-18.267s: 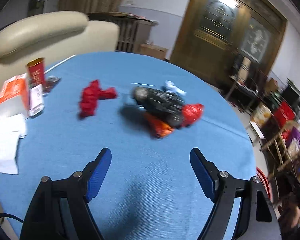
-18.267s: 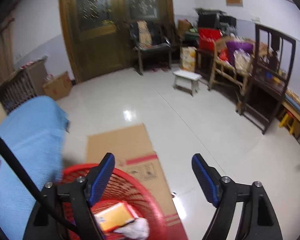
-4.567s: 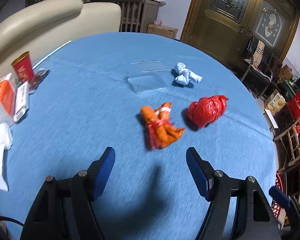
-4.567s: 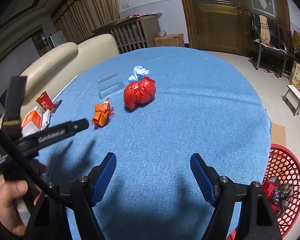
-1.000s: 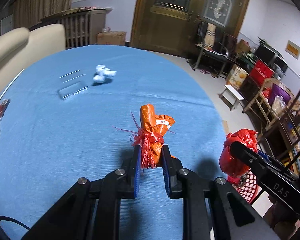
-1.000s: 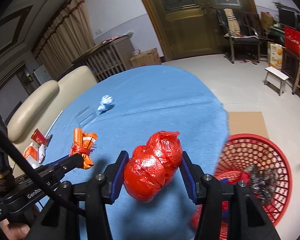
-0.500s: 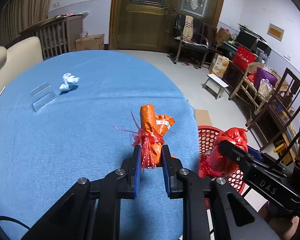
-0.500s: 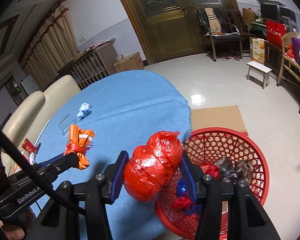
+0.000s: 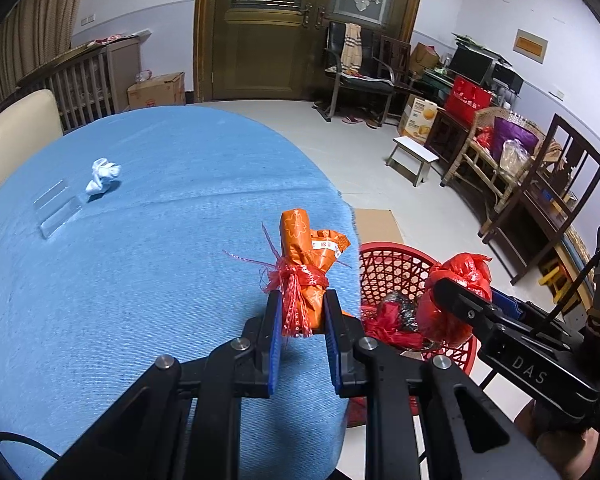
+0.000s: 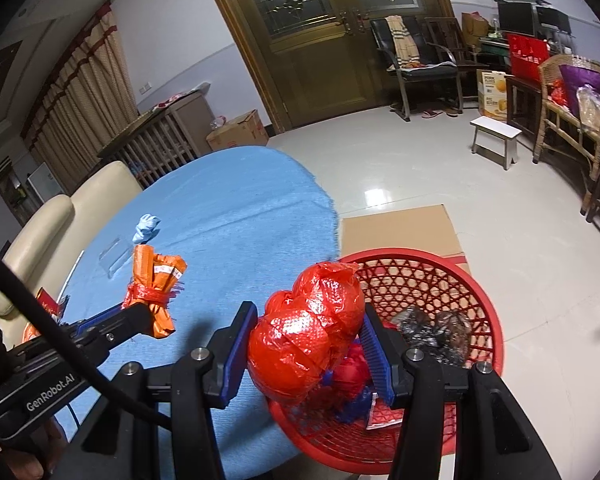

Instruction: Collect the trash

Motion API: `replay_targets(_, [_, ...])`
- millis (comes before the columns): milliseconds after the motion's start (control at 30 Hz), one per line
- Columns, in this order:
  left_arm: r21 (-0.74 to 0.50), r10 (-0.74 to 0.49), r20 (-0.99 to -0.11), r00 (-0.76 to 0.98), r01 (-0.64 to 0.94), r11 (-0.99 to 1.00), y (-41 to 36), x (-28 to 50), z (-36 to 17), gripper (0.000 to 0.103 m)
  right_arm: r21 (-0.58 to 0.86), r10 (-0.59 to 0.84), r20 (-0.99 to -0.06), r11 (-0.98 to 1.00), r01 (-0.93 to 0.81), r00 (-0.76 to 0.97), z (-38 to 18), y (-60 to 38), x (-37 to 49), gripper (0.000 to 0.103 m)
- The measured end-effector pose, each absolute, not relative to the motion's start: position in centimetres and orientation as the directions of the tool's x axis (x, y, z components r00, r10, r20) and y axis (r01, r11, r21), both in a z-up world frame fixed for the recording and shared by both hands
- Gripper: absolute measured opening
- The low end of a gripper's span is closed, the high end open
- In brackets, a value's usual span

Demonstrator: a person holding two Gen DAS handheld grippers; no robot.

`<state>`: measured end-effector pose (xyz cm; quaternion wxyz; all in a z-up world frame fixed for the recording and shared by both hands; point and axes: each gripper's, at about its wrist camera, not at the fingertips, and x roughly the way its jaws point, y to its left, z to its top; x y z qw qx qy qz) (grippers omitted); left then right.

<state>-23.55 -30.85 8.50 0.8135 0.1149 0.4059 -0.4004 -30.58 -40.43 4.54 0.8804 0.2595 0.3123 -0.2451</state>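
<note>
Landmark: red basket (image 10: 476, 292) on the floor at the desk (image 9: 140, 280) edge. One basket, already holding some trash.

Right gripper (image 10: 308, 354), clamped on the red bag bundle (image 10: 304, 332), hangs at the basket's near rim, partly over the opening; it is the nearer hand.

Left gripper (image 9: 300, 320), closed tight on the orange wrapper bundle (image 9: 306, 264), is over the desk, just desk-side of the basket; bundle's long axis runs along the fingers.

Judgement: right releases first.

Left on the desk, well away from the basket: one clear plastic piece (image 9: 58, 208), one white wad (image 9: 102, 174).
</note>
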Motion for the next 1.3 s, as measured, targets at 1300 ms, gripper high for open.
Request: replay_targets(1300, [-0.125,-0.562,-0.780,0.273,0.813,0.568,-35.8,-26.5,7.6,0.020,0.271,-0.305,-0.744,0.676,0.685,0.595,1.4,-45.0,-34.5,0.055])
